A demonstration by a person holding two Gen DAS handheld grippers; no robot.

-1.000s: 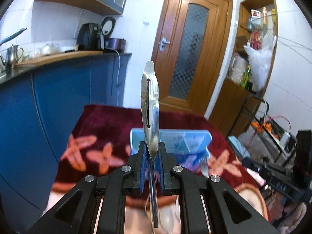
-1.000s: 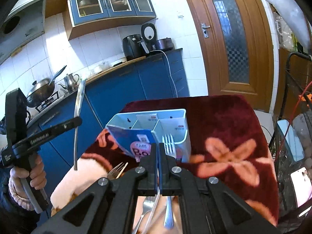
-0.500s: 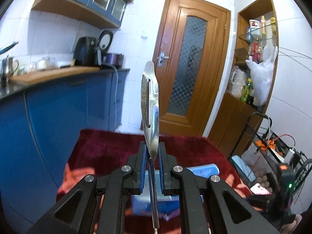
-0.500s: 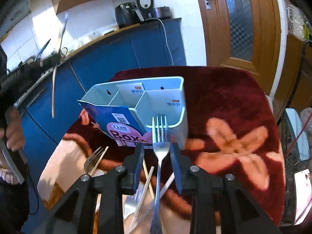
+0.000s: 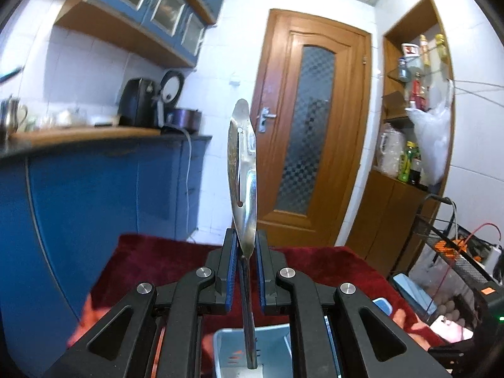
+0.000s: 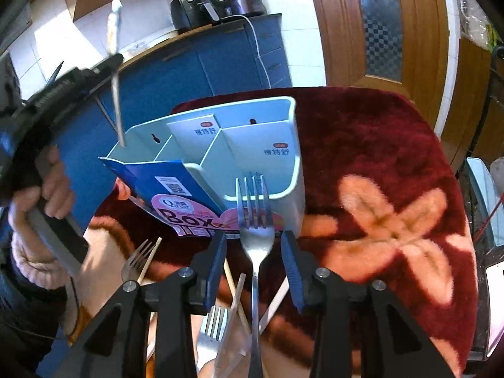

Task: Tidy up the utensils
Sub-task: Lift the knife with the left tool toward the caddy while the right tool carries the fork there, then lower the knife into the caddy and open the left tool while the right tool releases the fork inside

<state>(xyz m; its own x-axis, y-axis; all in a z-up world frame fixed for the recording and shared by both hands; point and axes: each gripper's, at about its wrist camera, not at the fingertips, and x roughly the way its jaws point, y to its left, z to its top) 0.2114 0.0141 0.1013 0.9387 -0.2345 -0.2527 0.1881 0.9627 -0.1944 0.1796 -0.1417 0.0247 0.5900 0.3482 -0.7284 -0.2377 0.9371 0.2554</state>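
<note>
- Table cloth [image 6: 387, 145]: dark red plush with pale orange flowers, under everything listed here.
- Utensil box [image 6: 283, 157]: pale blue plastic, upright, divided into compartments, printed card sleeve on its front. Only the slotted spoon's handle end enters it, at the far-left compartment.
- Left gripper [image 5: 245, 253]: blue pads closed tight on the slotted spoon [image 5: 242, 170], held upright with the bowl uppermost. In the right wrist view the handle tip [image 6: 121, 138] sits at the rim of the far-left compartment.
- Right gripper [image 6: 254, 253]: fingers spread wide, gripping nothing. A fork [image 6: 254, 220] lies between them, tines toward the box; contact cannot be told.
- Loose utensils on the cloth near the right gripper: second fork [image 6: 137, 260], third fork [image 6: 211, 327], wooden chopsticks [image 6: 149, 260].
</note>
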